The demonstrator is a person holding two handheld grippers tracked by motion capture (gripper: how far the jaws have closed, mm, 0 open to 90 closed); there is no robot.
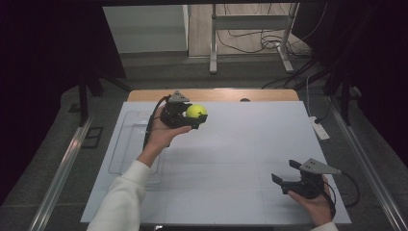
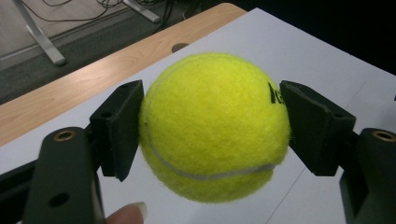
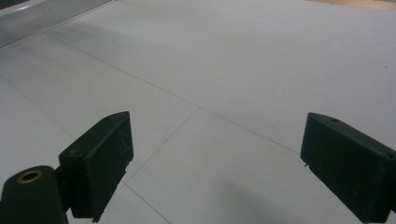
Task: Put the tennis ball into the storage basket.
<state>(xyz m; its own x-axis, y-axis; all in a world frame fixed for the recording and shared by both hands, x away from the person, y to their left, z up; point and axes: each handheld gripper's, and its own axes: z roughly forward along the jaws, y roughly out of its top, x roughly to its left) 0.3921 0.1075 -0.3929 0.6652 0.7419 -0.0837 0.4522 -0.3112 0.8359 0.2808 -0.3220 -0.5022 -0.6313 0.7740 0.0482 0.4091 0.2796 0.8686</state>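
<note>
A yellow tennis ball [image 1: 196, 111] [image 2: 212, 123] is clamped between the two black jaws of my left gripper [image 1: 194, 117] [image 2: 212, 128], held up above the far left part of the white table sheet [image 1: 231, 159]. Both pads press on the ball's sides. A fingertip of the holding hand [image 2: 127, 214] shows just under the ball. My right gripper [image 1: 285, 172] [image 3: 215, 163] rests low at the near right of the sheet, jaws spread wide with only bare white surface between them.
A clear plastic tray [image 1: 129, 144] lies on the left side of the sheet, under my left forearm. The wooden tabletop edge [image 1: 211, 95] runs along the far side. A white power strip [image 1: 319, 129] lies beyond the right edge, with cables on the floor behind.
</note>
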